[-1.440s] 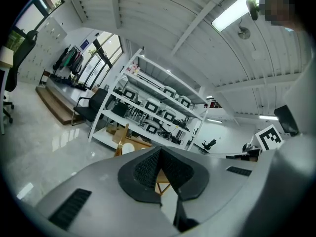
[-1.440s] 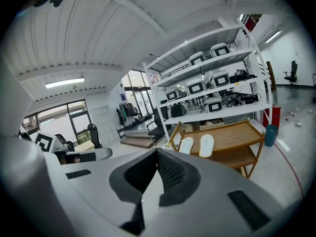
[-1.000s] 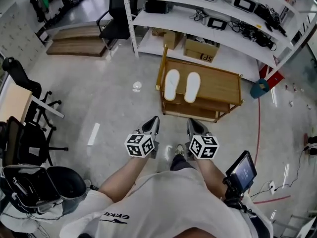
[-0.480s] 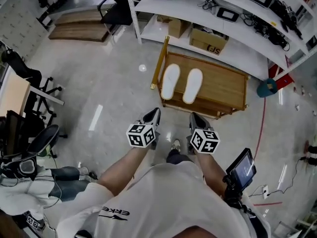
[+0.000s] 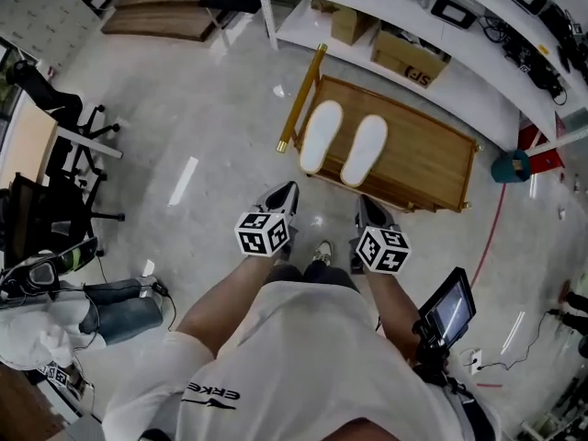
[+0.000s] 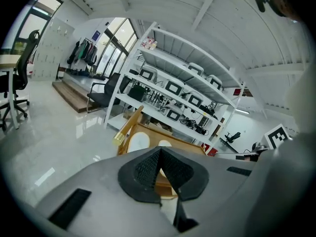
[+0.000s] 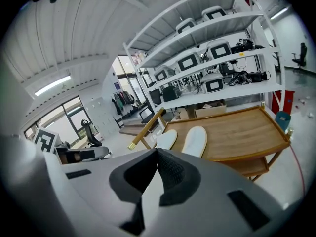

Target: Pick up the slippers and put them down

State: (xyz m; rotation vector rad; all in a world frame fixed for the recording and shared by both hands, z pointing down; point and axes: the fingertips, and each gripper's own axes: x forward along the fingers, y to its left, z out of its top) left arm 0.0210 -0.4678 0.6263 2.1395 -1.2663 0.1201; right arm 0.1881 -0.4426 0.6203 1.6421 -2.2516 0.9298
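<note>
Both jaw pairs are pressed together with nothing between them. The left gripper (image 5: 286, 194) and right gripper (image 5: 367, 208) are held side by side, tips toward a wooden cart (image 5: 432, 159). The two white slippers (image 5: 342, 142) lie side by side on the cart's top, just ahead of the tips and apart from them — in the left gripper view the closed jaws cover their near ends. The cart's lower shelf is mostly hidden under its top. Beyond it, a box (image 5: 410, 61) on white shelving (image 5: 464, 88) bears dark print too skewed to read; the shirt (image 5: 303, 366) behind the grippers reads ERKE — upside down
</note>
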